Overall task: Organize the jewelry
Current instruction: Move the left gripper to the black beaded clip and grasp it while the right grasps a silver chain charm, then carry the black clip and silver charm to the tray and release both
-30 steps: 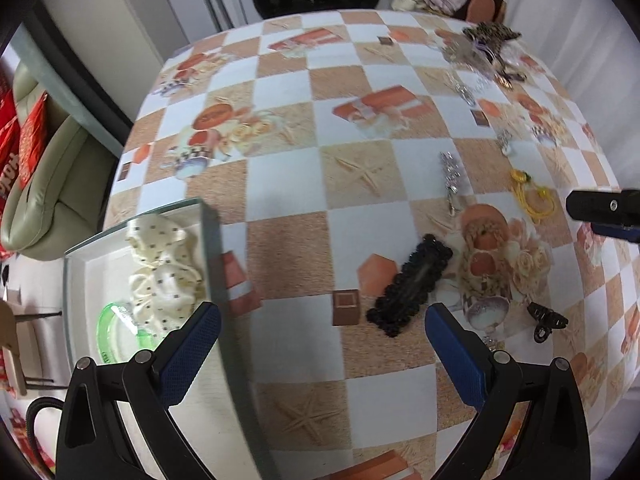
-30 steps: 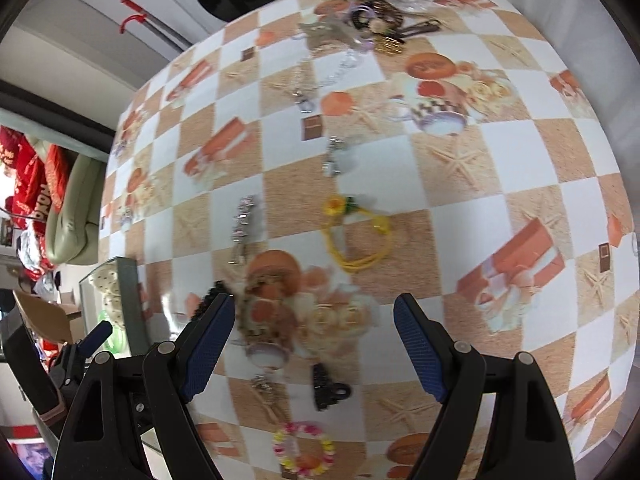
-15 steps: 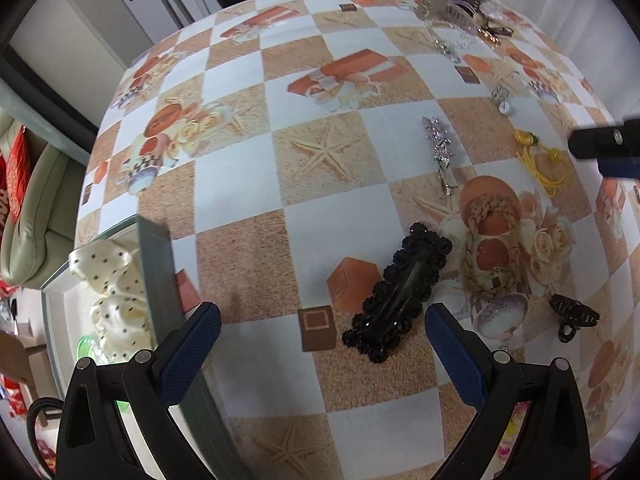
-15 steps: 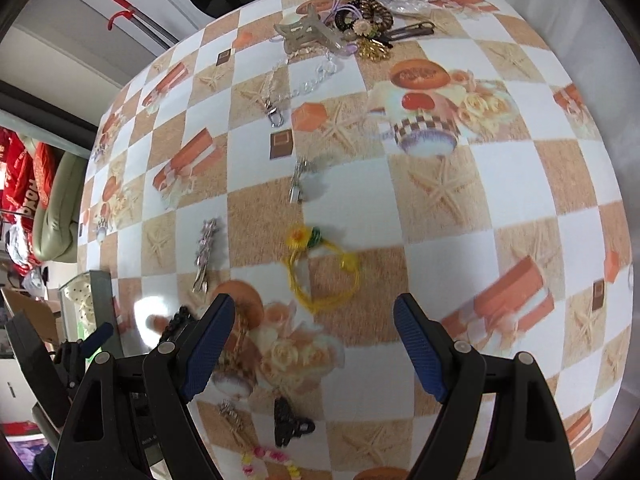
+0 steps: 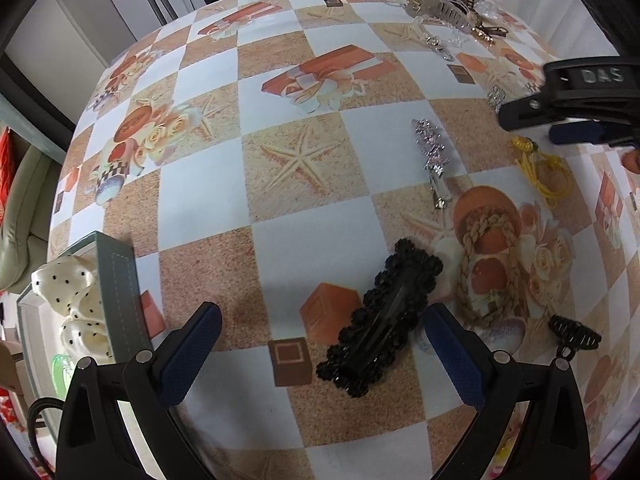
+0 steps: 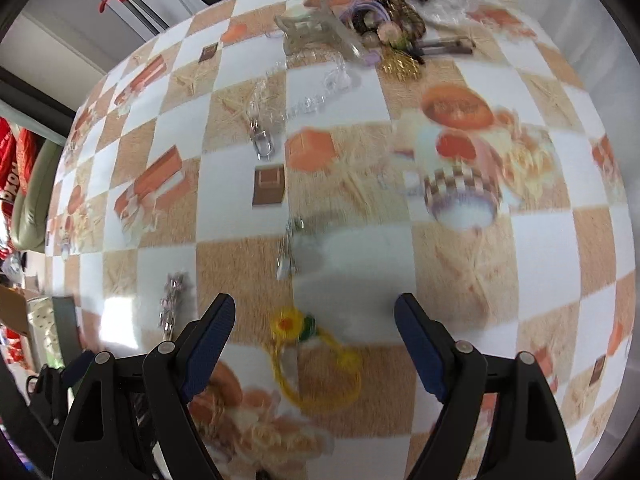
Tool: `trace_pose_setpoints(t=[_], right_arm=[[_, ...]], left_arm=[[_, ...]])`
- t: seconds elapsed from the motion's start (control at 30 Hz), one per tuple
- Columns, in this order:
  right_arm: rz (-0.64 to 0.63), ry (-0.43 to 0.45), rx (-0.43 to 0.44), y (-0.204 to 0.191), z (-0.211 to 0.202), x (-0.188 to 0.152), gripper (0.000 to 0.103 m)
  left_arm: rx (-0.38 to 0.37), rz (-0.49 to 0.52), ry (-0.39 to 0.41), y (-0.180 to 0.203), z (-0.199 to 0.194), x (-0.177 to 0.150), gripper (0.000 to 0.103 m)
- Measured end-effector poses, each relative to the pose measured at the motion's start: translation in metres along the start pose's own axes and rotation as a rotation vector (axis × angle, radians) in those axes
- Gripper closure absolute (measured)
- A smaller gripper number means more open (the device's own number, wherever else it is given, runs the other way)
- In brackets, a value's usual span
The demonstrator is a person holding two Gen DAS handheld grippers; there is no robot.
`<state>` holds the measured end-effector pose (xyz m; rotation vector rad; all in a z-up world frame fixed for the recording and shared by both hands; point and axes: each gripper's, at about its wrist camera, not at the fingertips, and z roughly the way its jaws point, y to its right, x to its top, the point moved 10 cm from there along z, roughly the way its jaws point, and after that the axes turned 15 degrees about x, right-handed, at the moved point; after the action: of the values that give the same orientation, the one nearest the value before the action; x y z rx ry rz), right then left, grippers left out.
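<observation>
A black beaded hair clip [image 5: 380, 320] lies flat on the checked tablecloth, between the wide-spread fingers of my left gripper [image 5: 320, 342], nearer the right pad; nothing touches it. My right gripper [image 6: 314, 330] stands open above a yellow flower hair tie [image 6: 316, 364], seen also in the left wrist view as the yellow hair tie [image 5: 542, 172] under the right gripper's black body [image 5: 568, 96]. A silver sparkly clip [image 5: 432, 160] lies between the two. The right wrist view is blurred by motion.
A grey tray [image 5: 120, 296] at the left table edge holds a cream dotted scrunchie [image 5: 76, 308] and a green ring [image 5: 60, 368]. A small black claw clip [image 5: 574, 334] lies right. A heap of clips and chains [image 6: 372, 24] sits at the far side, a clear chain [image 6: 296, 100] before it.
Both grippers sank toward the table. The black beaded clip now sits larger between the left fingers. The right view slid away over the table, so the yellow tie now lies between its fingers.
</observation>
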<state>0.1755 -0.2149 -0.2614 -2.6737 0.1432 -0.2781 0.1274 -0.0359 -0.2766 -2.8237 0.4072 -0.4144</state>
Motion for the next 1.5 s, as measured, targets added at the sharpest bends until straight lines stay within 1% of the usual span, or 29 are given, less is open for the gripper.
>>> trace_pose_setpoints(t=[0.1,0.17,0.2,0.27,0.37,0.4,0.47,0.6,0.63,0.7,0.73,0.77,0.8,0.87,0.97,1.0,1.2,1.37,1.5], right_arm=[[-0.028,0.009,-0.017,-0.005,0.004,0.008,0.018],[-0.051,0.013,-0.034,-0.008,0.007,0.012,0.020],[-0.069,0.013,-0.049,-0.011,0.008,0.013,0.021],[-0.099,0.014,-0.088,-0.014,0.011,0.015,0.026],[-0.124,0.018,-0.132,-0.015,0.012,0.017,0.031],[-0.125,0.019,-0.138,-0.015,0.012,0.018,0.032],[-0.135,0.024,-0.158,-0.014,0.012,0.019,0.040],[-0.158,0.030,-0.160,-0.019,0.014,0.020,0.047],[-0.166,0.032,-0.159,-0.021,0.015,0.022,0.052],[-0.182,0.033,-0.153,-0.025,0.016,0.023,0.062],[-0.191,0.034,-0.149,-0.028,0.017,0.024,0.074],[-0.196,0.034,-0.145,-0.031,0.018,0.025,0.087],[-0.198,0.035,-0.142,-0.034,0.021,0.027,0.092],[-0.192,0.041,-0.140,-0.037,0.023,0.029,0.092],[-0.163,0.052,-0.092,-0.039,0.021,0.025,0.092],[-0.158,0.055,-0.082,-0.035,0.013,0.014,0.092],[-0.116,0.061,-0.005,-0.028,-0.007,-0.001,0.092],[-0.073,0.067,0.051,-0.035,-0.030,-0.021,0.092],[-0.053,0.064,0.074,-0.042,-0.045,-0.033,0.092]], left_arm=[[-0.022,0.002,0.016,0.005,-0.001,0.004,0.003],[-0.034,0.007,0.025,0.009,-0.004,0.004,0.010],[-0.039,0.008,0.028,0.012,-0.006,0.005,0.012],[-0.053,0.008,0.033,0.015,-0.008,0.005,0.021],[-0.057,0.012,0.041,0.017,-0.011,0.005,0.027],[-0.059,0.013,0.040,0.018,-0.011,0.005,0.028],[-0.063,0.016,0.041,0.020,-0.012,0.006,0.033],[-0.073,0.033,0.055,0.022,-0.015,0.006,0.041],[-0.075,0.035,0.055,0.023,-0.016,0.004,0.044],[-0.081,0.036,0.062,0.025,-0.018,0.004,0.055],[-0.085,0.038,0.064,0.025,-0.019,0.005,0.062],[-0.084,0.037,0.061,0.025,-0.019,0.005,0.062],[-0.086,0.033,0.060,0.026,-0.020,0.004,0.062],[-0.103,0.014,0.055,0.024,-0.020,0.004,0.062],[-0.120,-0.029,0.052,0.019,-0.024,0.005,0.062],[-0.121,-0.033,0.054,0.018,-0.026,0.005,0.062],[-0.121,-0.048,0.075,0.015,-0.045,0.002,0.062],[-0.124,-0.080,0.083,0.008,-0.061,-0.002,0.062],[-0.126,-0.099,0.091,0.000,-0.074,-0.007,0.062]])
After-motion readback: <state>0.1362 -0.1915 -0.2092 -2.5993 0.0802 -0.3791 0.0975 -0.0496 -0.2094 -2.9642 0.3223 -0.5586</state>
